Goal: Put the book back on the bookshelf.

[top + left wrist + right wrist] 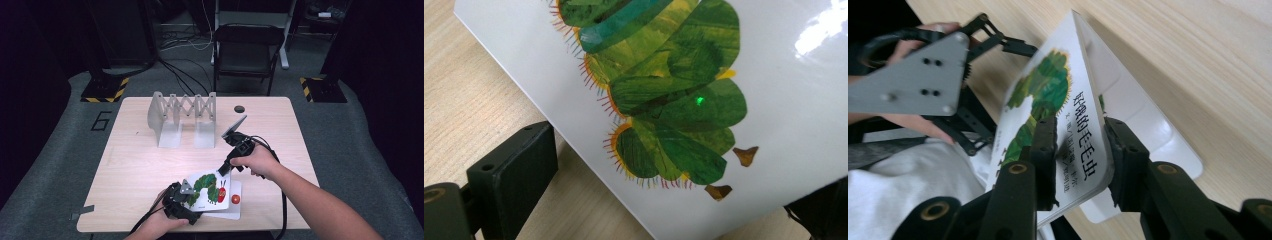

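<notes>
A picture book (210, 190) with a green caterpillar on its white cover lies at the table's near edge. The cover (1048, 95) is tilted up off the white page (1148, 120) beneath. My right gripper (223, 172) reaches down to the book's far edge. Its jaws (1080, 125) straddle the cover's edge, with a gap showing on the printed side. My left gripper (192, 199) is at the book's left edge, jaws wide apart, and the cover (684, 100) spans the space between them. Its grey plate (913, 80) is in the right gripper view.
A grey folding metal rack (182, 117) stands at the back of the wooden table (140, 160). A small black round hole (239, 108) lies right of it. A black chair (247, 50) stands beyond the far edge. Cables trail from both grippers.
</notes>
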### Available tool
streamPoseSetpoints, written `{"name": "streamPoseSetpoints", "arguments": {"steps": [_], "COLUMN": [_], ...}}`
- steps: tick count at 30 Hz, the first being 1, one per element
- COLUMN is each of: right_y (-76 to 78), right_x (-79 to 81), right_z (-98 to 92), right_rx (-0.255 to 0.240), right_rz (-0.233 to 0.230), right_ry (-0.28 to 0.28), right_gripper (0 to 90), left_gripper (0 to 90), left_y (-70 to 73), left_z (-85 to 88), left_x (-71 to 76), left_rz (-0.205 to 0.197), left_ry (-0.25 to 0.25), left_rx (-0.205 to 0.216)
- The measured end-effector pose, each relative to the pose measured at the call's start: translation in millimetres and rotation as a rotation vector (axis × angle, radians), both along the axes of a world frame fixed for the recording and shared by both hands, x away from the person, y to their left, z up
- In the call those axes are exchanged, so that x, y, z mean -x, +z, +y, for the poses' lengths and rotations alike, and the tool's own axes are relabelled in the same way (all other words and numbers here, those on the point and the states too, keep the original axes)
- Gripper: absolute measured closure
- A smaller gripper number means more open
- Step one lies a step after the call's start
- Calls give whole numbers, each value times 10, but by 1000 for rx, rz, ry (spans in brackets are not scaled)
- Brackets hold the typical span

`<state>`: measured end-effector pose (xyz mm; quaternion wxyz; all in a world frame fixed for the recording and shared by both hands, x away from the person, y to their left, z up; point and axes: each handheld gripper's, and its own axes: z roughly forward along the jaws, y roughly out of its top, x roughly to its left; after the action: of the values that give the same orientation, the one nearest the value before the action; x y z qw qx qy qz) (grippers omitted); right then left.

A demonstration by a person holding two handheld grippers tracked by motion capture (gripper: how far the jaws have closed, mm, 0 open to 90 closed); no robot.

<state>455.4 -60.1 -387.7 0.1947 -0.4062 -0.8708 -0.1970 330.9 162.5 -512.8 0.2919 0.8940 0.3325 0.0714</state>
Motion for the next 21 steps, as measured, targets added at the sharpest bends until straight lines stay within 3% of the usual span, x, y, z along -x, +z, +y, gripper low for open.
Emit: {"name": "streamPoseSetpoints", "arguments": {"steps": [4,14,21], "right_y": [19,71,146], "right_x": [-1,-39,-25], "right_z": [11,3,32], "right_rx": [4,-40,-56], "right_rz": [-5,89,97], "right_ry": [11,-34,-37], "right_gripper": [700,764,800], "left_gripper": [57,61,78], "left_y": [-4,-9,-9], "left_z": [9,13,11], "left_x": [5,26,33], "left_rz": [-9,-16,-29], "left_ry": [0,-2,-14], "left_rx": [9,8,0]}}
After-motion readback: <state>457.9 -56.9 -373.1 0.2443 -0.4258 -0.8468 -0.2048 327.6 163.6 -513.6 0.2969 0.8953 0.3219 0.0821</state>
